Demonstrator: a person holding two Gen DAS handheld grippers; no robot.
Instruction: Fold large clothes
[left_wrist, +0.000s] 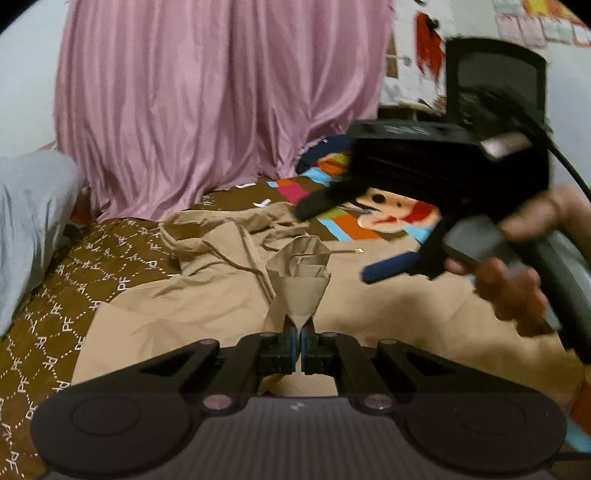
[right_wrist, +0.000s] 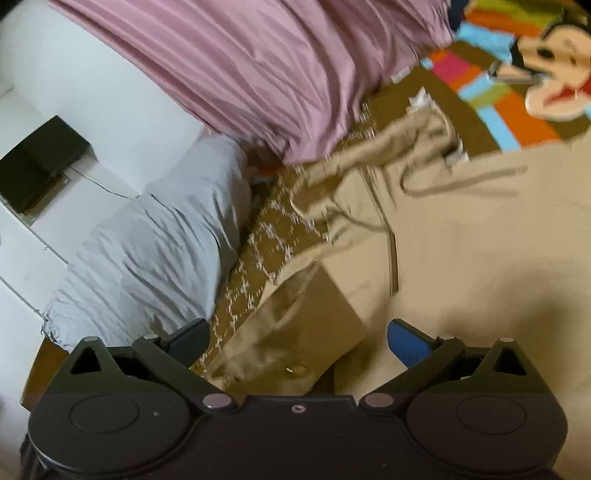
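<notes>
A pink curtain hangs against a white wall behind the brown patterned bedspread.

The left gripper has its 2 fingers pressed together, pinching a cuff of tan fabric. The right gripper, gripped by a hand, holds its fingers spread wide, angled downward.

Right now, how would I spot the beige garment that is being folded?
Find the pink curtain behind the brown patterned bedspread. The beige drawstring garment is spread across that bedspread. Unlike the grey pillow beside it, one bunched corner is pinched by the left gripper.
</notes>
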